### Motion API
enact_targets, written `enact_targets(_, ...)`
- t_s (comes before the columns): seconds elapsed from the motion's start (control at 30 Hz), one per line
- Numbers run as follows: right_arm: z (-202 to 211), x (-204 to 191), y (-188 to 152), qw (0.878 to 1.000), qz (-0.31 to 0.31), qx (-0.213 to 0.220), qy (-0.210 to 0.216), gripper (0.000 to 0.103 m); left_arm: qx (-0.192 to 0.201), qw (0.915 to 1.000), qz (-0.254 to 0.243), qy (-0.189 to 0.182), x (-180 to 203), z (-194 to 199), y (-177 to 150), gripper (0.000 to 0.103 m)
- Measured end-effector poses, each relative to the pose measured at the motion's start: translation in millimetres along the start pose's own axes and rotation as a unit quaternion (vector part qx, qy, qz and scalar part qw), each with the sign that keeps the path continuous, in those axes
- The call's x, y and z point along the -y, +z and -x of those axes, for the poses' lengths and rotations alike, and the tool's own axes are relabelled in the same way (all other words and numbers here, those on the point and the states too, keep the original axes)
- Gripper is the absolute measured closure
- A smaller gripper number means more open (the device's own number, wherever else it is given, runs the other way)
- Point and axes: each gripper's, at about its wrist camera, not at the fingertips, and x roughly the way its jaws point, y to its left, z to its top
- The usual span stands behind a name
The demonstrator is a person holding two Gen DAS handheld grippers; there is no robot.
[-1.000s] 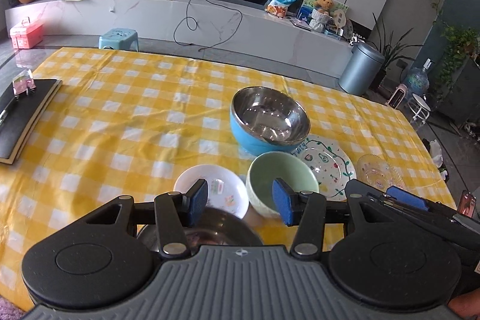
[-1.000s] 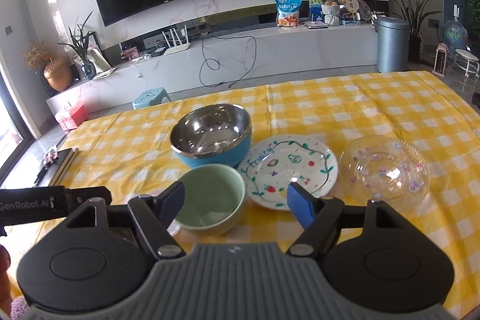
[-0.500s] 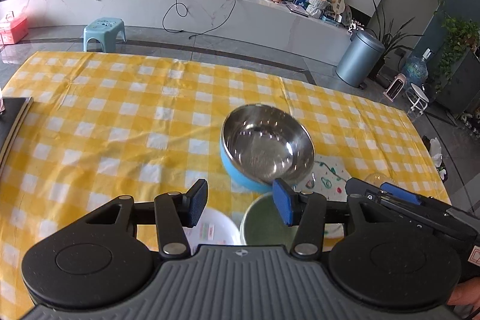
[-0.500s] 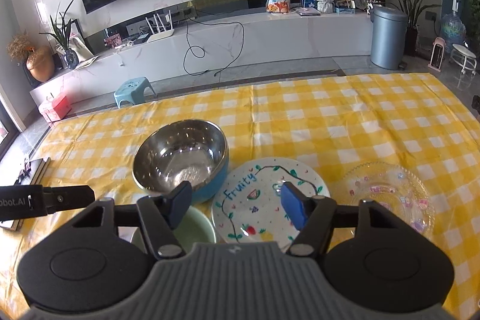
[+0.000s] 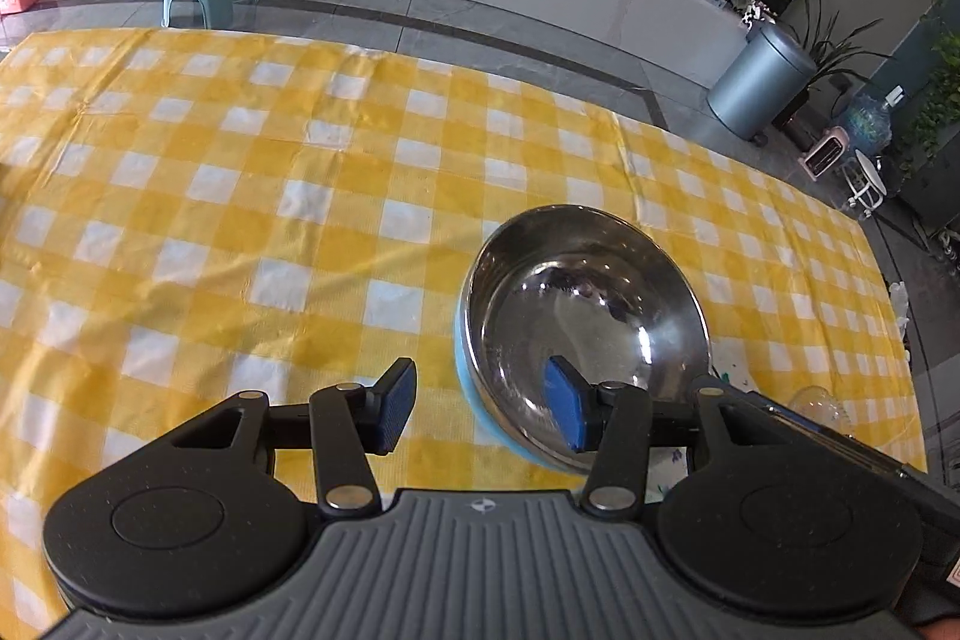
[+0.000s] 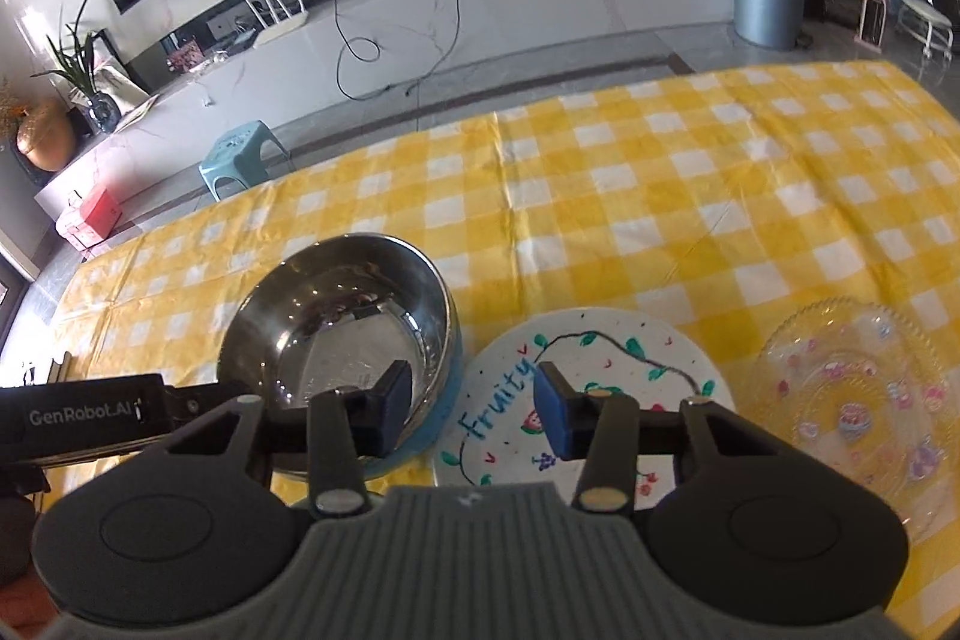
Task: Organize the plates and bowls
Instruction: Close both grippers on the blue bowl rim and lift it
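Straddling the near rim of the one steel bowl (image 5: 585, 316), my left gripper (image 5: 480, 409) stood spread, pads clear. My right gripper (image 6: 474, 409), jaws just narrowing, pinched nothing between bowl and painted plate (image 6: 600, 388). Two plates: painted, glass (image 6: 852, 400). Bare tablecloth (image 5: 240, 196) lay beyond.

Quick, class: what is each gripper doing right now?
Left gripper: open, empty, straddling the steel bowl rim.
Right gripper: open, empty, jaws just been closing.
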Motion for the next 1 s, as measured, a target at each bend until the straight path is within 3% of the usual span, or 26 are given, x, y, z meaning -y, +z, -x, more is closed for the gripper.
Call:
enact_targets(0.23, -25.6, -5.1, 6.3, 1.0, -0.017, -0.02, -0.005, 0.069, -0.007, 0.9998, 0.001, 0.018, 5.3, -21.1, 10.9, 0.061)
enact_targets(0.4, -35.8, -5.8, 6.7, 0.999, -0.025, -0.029, -0.005, 0.077, -0.009, 0.9998, -0.006, 0.019, 7.6, -29.2, 11.7, 0.08)
enact_targets(0.6, -42.2, -7.8, 7.3, 0.999, -0.03, -0.032, 0.001, 0.086, -0.008, 0.9993, -0.015, 0.032, 9.6, -33.9, 12.3, 0.092)
enact_targets(0.67, -42.4, -9.3, 7.0, 0.999, -0.03, -0.031, 0.004, 0.09, -0.006, 0.9991, -0.02, 0.037, 10.4, -33.5, 11.6, 0.095)
enact_targets(1.0, -18.9, -14.8, 8.3, 1.0, -0.028, -0.011, 0.009, 0.093, 0.024, 0.9992, -0.017, 0.028, 11.0, -1.5, 11.3, 0.096)
